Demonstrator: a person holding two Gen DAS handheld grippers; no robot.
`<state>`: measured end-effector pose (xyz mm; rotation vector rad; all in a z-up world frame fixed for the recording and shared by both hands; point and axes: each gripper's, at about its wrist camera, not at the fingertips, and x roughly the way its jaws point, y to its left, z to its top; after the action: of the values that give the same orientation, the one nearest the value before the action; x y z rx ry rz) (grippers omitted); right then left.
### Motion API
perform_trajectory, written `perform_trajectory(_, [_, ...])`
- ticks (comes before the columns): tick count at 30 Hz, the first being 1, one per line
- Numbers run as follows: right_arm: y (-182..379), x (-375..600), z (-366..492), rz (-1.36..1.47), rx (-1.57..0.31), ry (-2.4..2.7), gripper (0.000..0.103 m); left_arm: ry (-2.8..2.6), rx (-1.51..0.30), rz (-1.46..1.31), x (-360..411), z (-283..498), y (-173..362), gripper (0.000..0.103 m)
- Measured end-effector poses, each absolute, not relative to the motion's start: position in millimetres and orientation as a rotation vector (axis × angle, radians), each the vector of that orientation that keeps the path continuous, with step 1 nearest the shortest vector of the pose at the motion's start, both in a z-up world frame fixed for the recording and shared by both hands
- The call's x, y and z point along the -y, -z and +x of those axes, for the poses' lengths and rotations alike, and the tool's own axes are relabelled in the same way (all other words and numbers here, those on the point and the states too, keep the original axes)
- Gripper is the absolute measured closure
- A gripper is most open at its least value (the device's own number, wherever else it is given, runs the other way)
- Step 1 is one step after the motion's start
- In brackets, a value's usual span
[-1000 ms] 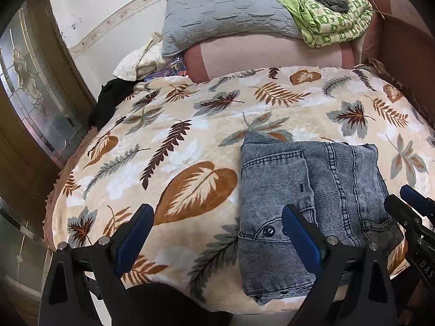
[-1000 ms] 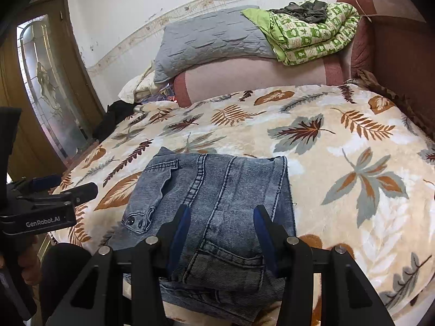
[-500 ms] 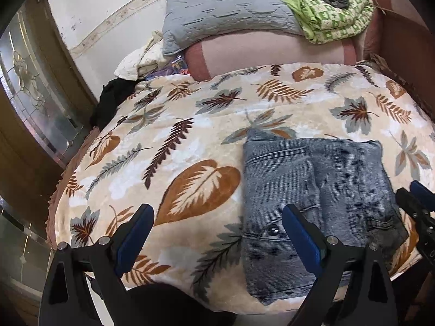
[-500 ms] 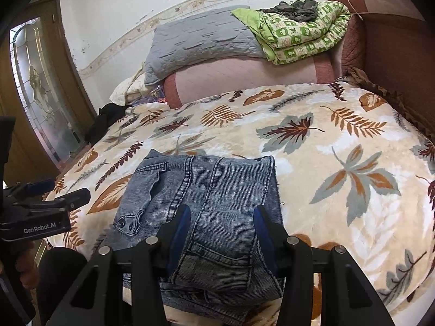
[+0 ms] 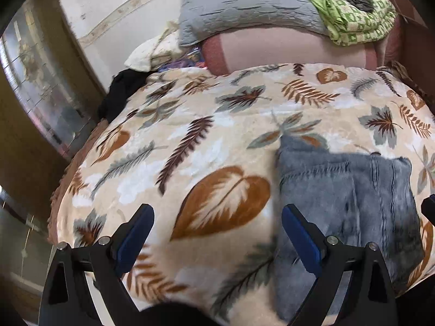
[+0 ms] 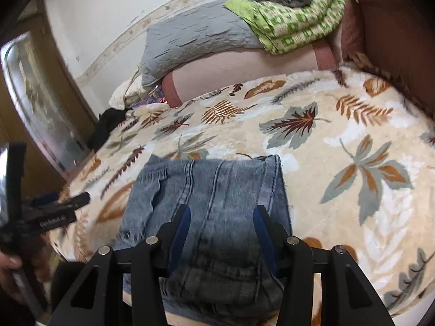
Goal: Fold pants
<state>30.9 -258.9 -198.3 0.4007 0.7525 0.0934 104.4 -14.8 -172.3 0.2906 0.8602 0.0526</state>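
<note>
The grey-blue jeans (image 6: 214, 182) lie folded into a compact rectangle near the front edge of the leaf-patterned bedspread (image 6: 339, 141). My right gripper (image 6: 222, 212) hovers over their near end, jaws apart, with nothing pinched between the blue pads. In the left wrist view the jeans (image 5: 350, 195) sit at the right, and my left gripper (image 5: 217, 213) stands wide open over bare bedspread (image 5: 190, 141) to their left; its right finger (image 5: 296, 225) overlaps the jeans' left edge. From the right wrist view the left gripper (image 6: 65, 201) appears at the far left, held by a hand (image 6: 8, 266).
A grey pillow (image 5: 244, 2), a green patterned blanket (image 5: 353, 19) and a pink bolster (image 5: 285, 51) line the far side of the bed. A black cloth (image 5: 119, 92) hangs at the left edge. A glass-panelled door (image 5: 40, 89) stands left; brown upholstery (image 6: 394, 43) rises at right.
My left gripper has drawn leftward off the jeans, which now sit further right in its blurred view. My right gripper has rolled slightly and stays over the jeans, jaws unchanged.
</note>
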Motion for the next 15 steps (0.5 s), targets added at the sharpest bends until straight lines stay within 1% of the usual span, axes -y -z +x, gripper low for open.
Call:
perform_trajectory(5, [202,259,70,0.403,-0.791,-0.099,0.051,0.02,-0.897,0.319,48,146,183,0.008])
perform_trajectory(11, [210,256,98,0.411,-0.811,-0.118,0.051,0.026,-1.016,0.325,71,193,226,0.008])
perform_trajectory(15, [237,256,121,0.413,-0.946,-0.108,0.051,0.007,-1.047,0.343,75,204,247,0.008])
